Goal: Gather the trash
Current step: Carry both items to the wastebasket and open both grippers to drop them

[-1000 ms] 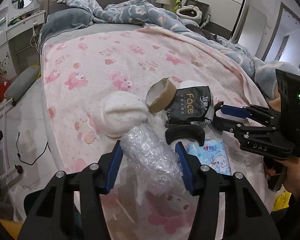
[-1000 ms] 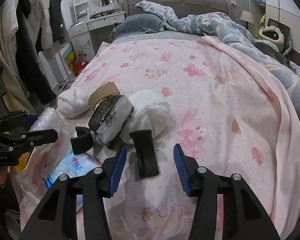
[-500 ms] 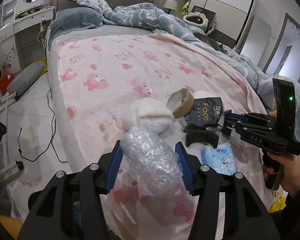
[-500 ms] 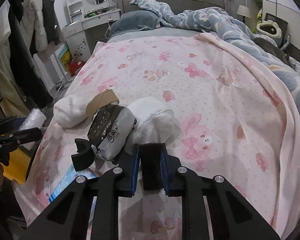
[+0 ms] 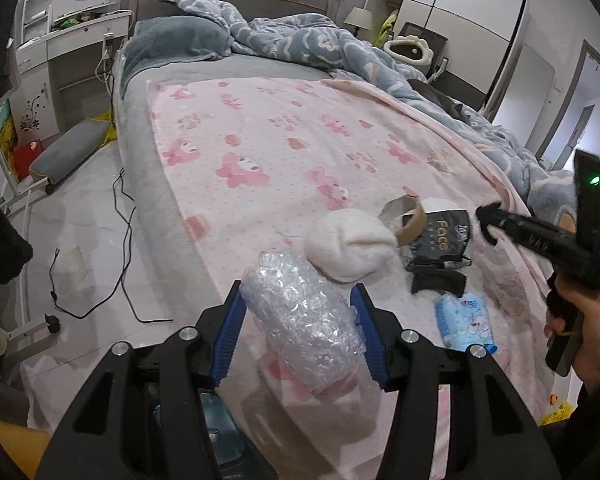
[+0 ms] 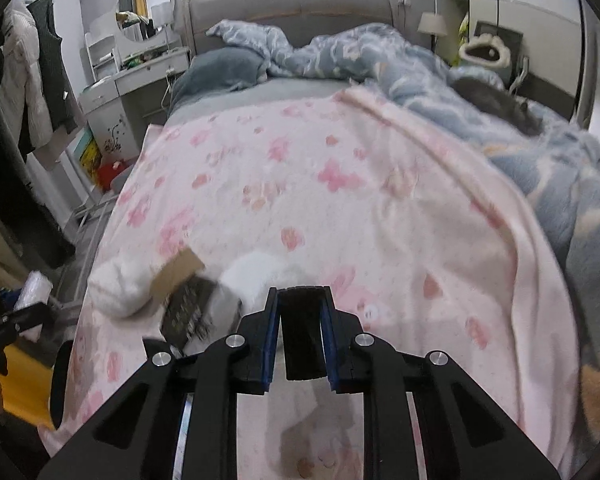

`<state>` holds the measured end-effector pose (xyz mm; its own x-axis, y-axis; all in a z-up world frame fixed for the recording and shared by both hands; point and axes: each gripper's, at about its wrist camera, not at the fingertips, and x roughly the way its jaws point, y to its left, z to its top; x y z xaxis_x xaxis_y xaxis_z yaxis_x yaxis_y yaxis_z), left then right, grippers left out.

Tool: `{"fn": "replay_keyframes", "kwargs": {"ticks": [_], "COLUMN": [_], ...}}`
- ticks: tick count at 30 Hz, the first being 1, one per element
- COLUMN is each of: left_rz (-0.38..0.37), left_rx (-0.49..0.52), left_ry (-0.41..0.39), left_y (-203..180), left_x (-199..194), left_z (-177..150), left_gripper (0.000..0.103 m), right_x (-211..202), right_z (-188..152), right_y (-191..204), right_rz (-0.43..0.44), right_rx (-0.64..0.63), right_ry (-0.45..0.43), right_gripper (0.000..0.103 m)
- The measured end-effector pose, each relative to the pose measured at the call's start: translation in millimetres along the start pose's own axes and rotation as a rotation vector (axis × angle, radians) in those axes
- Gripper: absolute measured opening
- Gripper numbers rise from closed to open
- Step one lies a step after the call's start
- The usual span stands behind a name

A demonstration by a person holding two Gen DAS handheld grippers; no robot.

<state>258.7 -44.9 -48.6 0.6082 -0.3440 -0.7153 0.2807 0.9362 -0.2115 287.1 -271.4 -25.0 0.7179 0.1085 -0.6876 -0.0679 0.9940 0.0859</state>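
Note:
My left gripper [image 5: 298, 314] is shut on a roll of bubble wrap [image 5: 304, 320], held above the near edge of the bed. My right gripper [image 6: 300, 300] is shut on a flat black piece [image 6: 303, 336], lifted off the pink blanket [image 6: 340, 200]. From the left wrist view the right gripper [image 5: 490, 218] shows at the right, with a person's hand [image 5: 580, 320] on its handle. On the blanket lie a white fluffy sock [image 5: 350, 246], a cardboard tape core [image 5: 406, 218], a black "Face" packet [image 5: 440, 240], a curved black piece [image 5: 438, 282] and a blue tissue pack [image 5: 464, 320].
A rumpled blue quilt [image 5: 320, 40] and grey pillow [image 5: 172, 38] fill the head of the bed. A black cable [image 5: 120, 232] trails on the floor to the left, beside a grey cushion [image 5: 66, 152]. A dressing table [image 6: 140, 80] and hanging clothes [image 6: 28, 92] stand at the left.
The right gripper closed on the flat black piece and lifted it off the blanket. The left gripper drew back from the bed with the bubble wrap still in it.

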Motion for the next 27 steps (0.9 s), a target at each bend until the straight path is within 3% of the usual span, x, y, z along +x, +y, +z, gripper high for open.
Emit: {"fn": "replay_keyframes", "kwargs": {"ticks": [5, 13, 22, 27], "left_rz": [0.032, 0.076, 0.099, 0.103], "left_rx": [-0.003, -0.021, -0.049, -0.063], "left_ry": [0.015, 0.076, 0.196, 0.246], "left_y": [14.9, 43.0, 78.5, 97.6], "left_x": [-3.2, 0.0, 8.6, 7.1], "left_z": [-2.7, -11.8, -33.3, -45.0], "left_gripper": [0.056, 0.056, 0.056, 0.056], "right_x": [-7.0, -10.1, -0.8, 8.3], "right_z": [13.2, 26.1, 25.9, 17.1], "right_y": [21.2, 62.2, 137.7, 195.4], "right_rz": [0.018, 0.112, 0.284, 0.403], "right_rx": [-0.034, -0.05, -0.131, -0.178], "right_ry": [-0.06, -0.074, -0.045, 0.017], "right_gripper": [0.02, 0.02, 0.02, 0.02]}}
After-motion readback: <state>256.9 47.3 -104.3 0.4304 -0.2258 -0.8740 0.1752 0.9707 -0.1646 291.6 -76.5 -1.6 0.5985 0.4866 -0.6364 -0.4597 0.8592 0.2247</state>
